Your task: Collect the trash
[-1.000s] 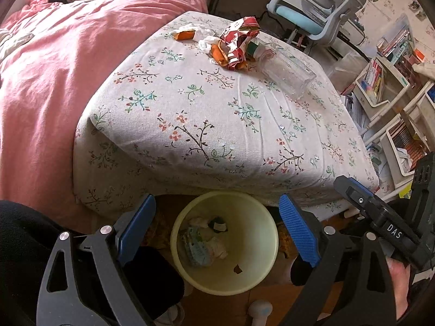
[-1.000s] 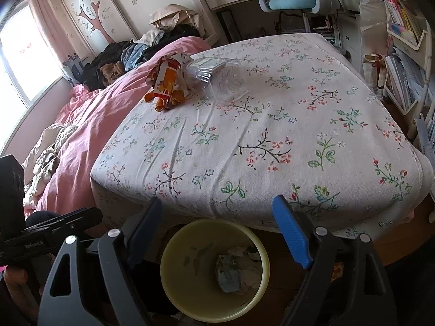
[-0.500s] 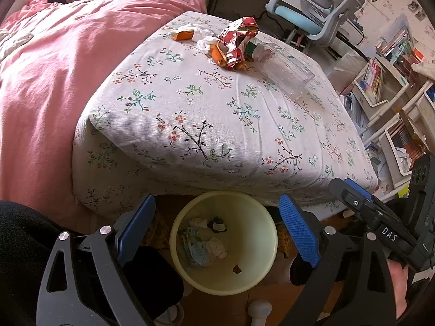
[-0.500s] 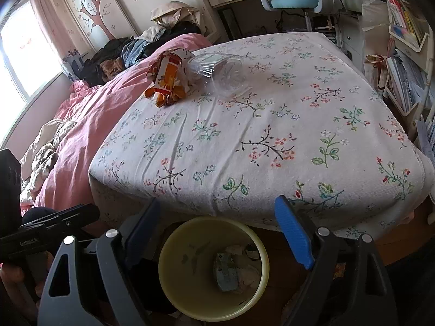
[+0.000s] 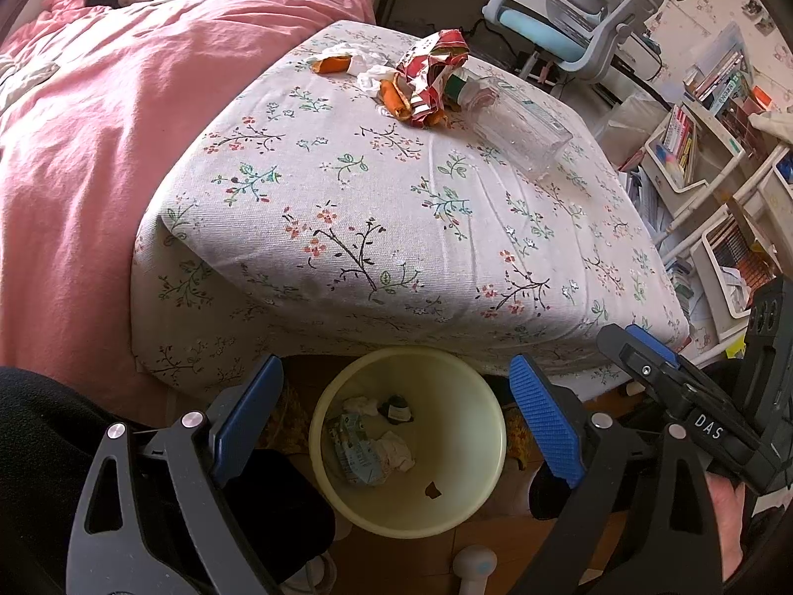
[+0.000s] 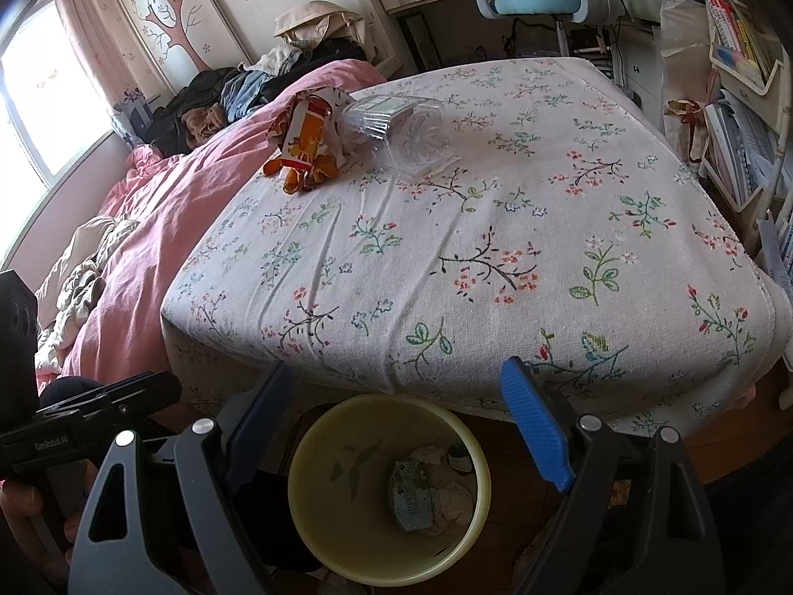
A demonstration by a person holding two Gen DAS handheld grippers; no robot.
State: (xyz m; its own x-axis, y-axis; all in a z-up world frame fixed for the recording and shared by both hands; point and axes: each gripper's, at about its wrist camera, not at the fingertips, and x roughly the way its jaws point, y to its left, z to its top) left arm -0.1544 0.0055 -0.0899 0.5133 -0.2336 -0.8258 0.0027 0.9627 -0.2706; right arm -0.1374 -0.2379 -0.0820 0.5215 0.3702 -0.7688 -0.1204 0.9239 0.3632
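A pale yellow trash bin (image 5: 476, 491) stands on the floor against the bed's near edge, holding a crumpled carton (image 5: 354, 451) and tissues; it also shows in the right wrist view (image 6: 317, 525). On the far part of the floral bedspread (image 5: 396, 228) lie a red-and-white crumpled wrapper (image 5: 428, 77), orange peels (image 5: 332, 64), white tissue and a clear plastic bottle (image 5: 520, 121). The wrapper (image 6: 305, 136) and the bottle (image 6: 401, 134) show in the right wrist view too. My left gripper (image 5: 396, 406) and right gripper (image 6: 396, 406) are both open and empty above the bin.
A pink duvet (image 5: 89, 148) covers the bed's left side. A blue desk chair (image 5: 570, 15) and shelves of books (image 5: 694, 148) stand to the right. Clothes (image 6: 238, 94) are piled at the far end of the bed.
Both grippers have edged slightly forward toward the bed; the jaws stay open and nothing has been picked up.
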